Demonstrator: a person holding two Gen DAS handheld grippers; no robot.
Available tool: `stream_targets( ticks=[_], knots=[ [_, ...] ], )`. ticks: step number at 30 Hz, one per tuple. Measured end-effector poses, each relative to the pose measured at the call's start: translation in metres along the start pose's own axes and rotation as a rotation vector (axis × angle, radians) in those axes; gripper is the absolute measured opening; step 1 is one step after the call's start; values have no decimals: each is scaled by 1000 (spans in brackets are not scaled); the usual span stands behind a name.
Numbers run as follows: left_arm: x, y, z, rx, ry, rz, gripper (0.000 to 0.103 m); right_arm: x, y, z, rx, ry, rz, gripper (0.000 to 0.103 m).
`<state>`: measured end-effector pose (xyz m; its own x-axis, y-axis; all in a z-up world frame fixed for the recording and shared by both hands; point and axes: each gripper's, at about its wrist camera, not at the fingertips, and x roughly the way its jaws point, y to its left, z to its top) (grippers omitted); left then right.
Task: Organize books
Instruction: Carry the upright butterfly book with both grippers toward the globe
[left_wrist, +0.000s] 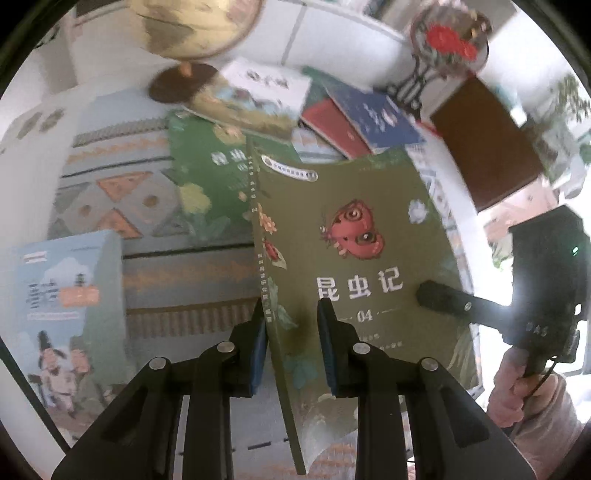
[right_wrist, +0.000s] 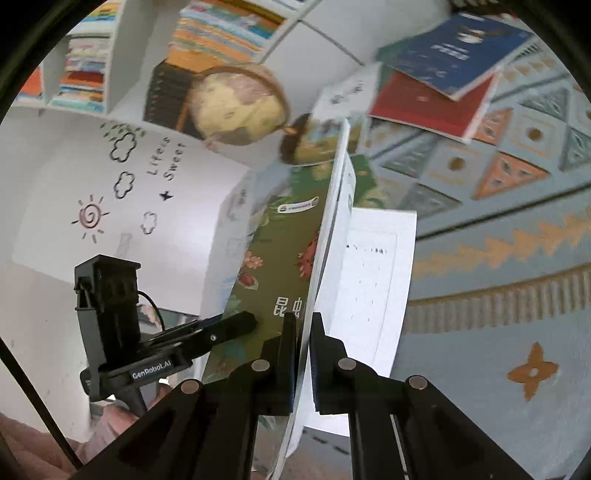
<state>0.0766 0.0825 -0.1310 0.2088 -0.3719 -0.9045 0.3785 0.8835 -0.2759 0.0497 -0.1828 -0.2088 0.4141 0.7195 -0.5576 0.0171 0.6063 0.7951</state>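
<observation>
An olive-green insect book (left_wrist: 351, 236) with a red butterfly on its cover is lifted above the patterned cloth. My left gripper (left_wrist: 291, 325) straddles its spine edge with the jaws apart; the left pad touches the spine. My right gripper (right_wrist: 303, 332) is shut on the same book (right_wrist: 280, 258) at its page edge, and its finger shows on the cover in the left wrist view (left_wrist: 443, 299). A loose white sheet (right_wrist: 373, 280) lies behind the book. Other books lie on the cloth: a green one (left_wrist: 207, 173), a blue one (left_wrist: 376, 114), a red one (left_wrist: 332, 127).
A globe (left_wrist: 192, 26) on a dark base stands at the back. A light-blue illustrated book (left_wrist: 62, 302) stands at the left. A brown board (left_wrist: 484, 147) and a red-flower ornament (left_wrist: 448, 40) sit at the right. Bookshelves (right_wrist: 88, 66) line the wall.
</observation>
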Motion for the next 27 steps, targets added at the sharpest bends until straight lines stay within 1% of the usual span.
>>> stream_targets(
  ticks=[3,4,7,8,11,15,17,20,23,27],
  knots=[
    [-24,18,2,-34,-36,3,22,16,19,3,1,15,37,7],
    [-32,24,1,-41,-50,15,22,24,30,4,-17,20,45,7],
    [-56,40,-1,-34,-96,82,22,43,58,7,-65,46,64,8],
    [-63,48,-2,-40,-111,92,23,50,66,9,-72,54,80,8],
    [-82,74,-7,-90,-141,105,23,73,88,13,-93,77,114,8],
    [-95,116,-16,-166,-157,132,24,109,115,12,-130,126,131,8],
    [-97,136,-22,-196,-153,152,24,130,128,7,-157,159,121,8],
    [-96,164,-29,-246,-141,141,25,159,136,-1,-165,202,99,8],
    [-88,190,-41,-287,-118,148,25,185,134,-13,-132,240,91,8],
    [-71,216,-52,-320,-78,147,25,213,128,-29,-112,276,25,9]
  ],
)
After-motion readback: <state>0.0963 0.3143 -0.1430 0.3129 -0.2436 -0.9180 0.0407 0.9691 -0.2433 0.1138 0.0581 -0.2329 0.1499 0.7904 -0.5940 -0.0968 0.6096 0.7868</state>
